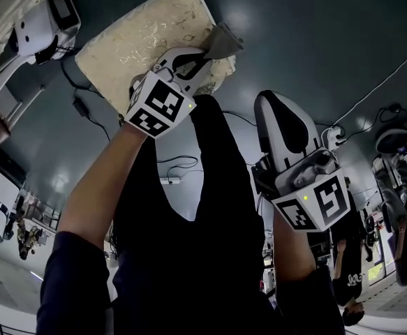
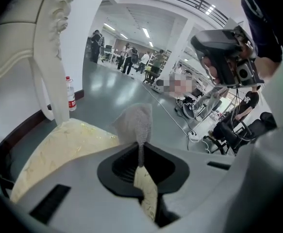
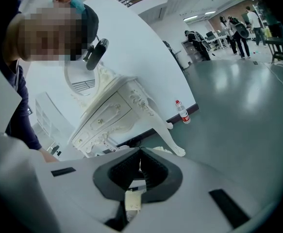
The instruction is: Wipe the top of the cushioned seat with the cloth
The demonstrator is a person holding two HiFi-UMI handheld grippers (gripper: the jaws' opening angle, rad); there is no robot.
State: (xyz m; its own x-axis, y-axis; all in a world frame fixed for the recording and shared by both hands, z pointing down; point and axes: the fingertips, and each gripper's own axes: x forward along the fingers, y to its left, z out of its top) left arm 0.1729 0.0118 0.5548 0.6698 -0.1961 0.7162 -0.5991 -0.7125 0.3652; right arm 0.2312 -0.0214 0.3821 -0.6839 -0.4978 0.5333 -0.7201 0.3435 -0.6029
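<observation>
One grey cloth (image 1: 222, 42) sticks out past the tips of the left gripper (image 1: 204, 53), whose jaws are clamped on it, at the edge of the one cream seat (image 1: 137, 37). The right gripper (image 1: 280, 110) hangs off the seat, jaws pressed together on nothing. One bottle (image 3: 182, 112) stands by a white dresser (image 3: 109, 113) (red label, print too small to read).

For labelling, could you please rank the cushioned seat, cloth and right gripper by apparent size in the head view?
Cushioned seat and right gripper: look alike, gripper nearer the camera, so unranked.
Cloth: clearly smallest.
</observation>
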